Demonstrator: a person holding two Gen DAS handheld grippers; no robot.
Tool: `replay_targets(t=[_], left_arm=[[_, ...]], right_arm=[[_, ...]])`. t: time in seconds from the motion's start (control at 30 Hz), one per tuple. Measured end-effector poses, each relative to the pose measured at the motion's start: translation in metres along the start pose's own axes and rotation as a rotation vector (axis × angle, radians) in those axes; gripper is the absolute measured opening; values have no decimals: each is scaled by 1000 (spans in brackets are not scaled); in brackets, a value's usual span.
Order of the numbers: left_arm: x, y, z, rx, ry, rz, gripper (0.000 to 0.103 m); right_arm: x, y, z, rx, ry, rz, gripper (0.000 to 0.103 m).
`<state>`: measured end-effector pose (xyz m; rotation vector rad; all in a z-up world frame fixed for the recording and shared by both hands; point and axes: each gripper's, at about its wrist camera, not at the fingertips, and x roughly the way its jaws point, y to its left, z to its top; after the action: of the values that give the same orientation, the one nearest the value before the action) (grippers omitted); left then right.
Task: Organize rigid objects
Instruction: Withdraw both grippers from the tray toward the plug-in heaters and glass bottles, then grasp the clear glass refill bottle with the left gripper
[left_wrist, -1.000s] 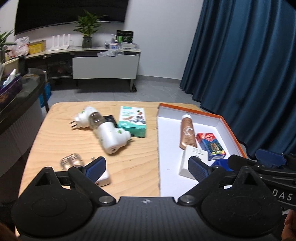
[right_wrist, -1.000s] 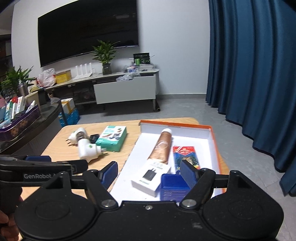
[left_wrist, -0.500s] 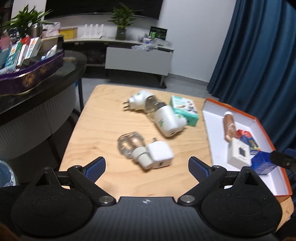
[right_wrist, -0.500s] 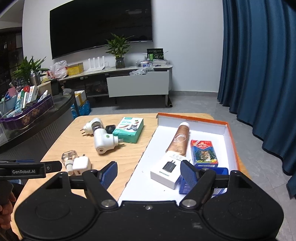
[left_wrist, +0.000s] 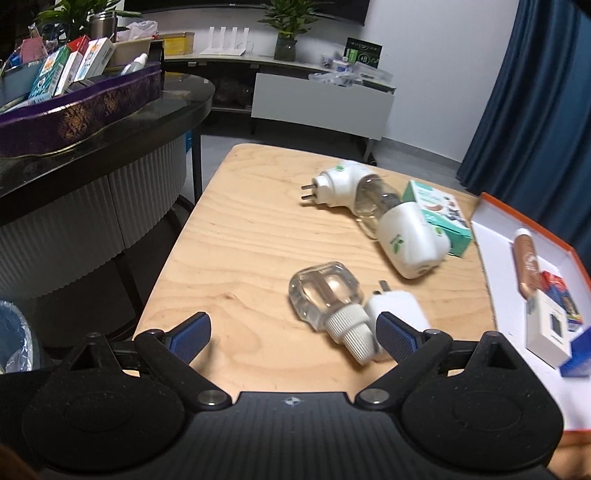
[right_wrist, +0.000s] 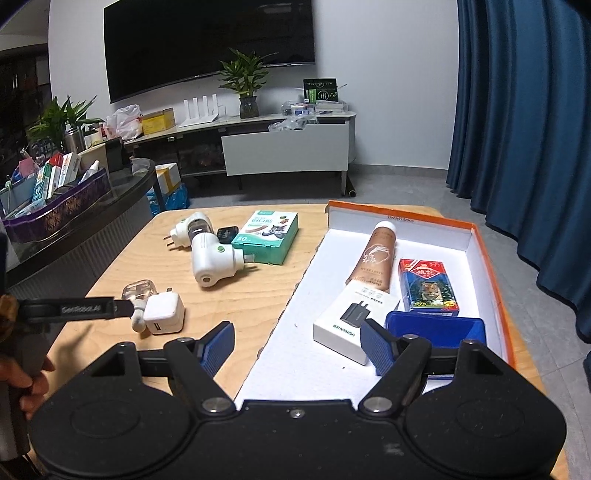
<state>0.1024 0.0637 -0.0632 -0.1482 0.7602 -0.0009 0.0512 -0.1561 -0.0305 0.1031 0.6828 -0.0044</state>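
**Left gripper lines up on the clear refill bottle and white charger**

Nearest the left wrist camera, the left gripper (left_wrist: 293, 328) has its jaws spread wide and empty, low over the pale wooden bench (left_wrist: 243, 236). Just ahead, between the jaws but towards the right one, lies a clear glass refill bottle with a white ribbed cap (left_wrist: 327, 297), on its side, touching a white cube wall charger (left_wrist: 397, 308). The right jaw tip overlaps the charger in this view; contact cannot be told.

The right gripper (right_wrist: 297, 345) hovers released and empty over the near end of the orange-edged white cardboard tray (right_wrist: 493, 266), which already holds a white charger box, a blue box, a printed card box and a brown tube.

Farther off sit two white plug-in vaporiser units (left_wrist: 410, 243) and a teal cardboard box (left_wrist: 441, 218).

To grip well, the left gripper likely should shift right, centre on one item, and close across its narrow sides so the rounded glass does not roll away.
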Motion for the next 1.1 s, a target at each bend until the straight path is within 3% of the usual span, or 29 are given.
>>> replay_targets(t=[0.23, 0.43, 0.63, 0.73, 1.1], left_arm=[[22, -7, 5, 37, 19, 15, 98], [25, -5, 2, 118, -14, 21, 95], [28, -9, 3, 167, -38, -27, 81], [29, -16, 2, 221, -59, -20, 53], [8, 4, 9, 142, -99, -55, 50]], right_arm=[[12, -1, 1, -6, 17, 0, 88], [20, -5, 1, 1, 31, -2, 88], [28, -3, 2, 15, 43, 20, 88], [31, 5, 3, -8, 51, 37, 88], [60, 52, 12, -71, 115, 170, 88]])
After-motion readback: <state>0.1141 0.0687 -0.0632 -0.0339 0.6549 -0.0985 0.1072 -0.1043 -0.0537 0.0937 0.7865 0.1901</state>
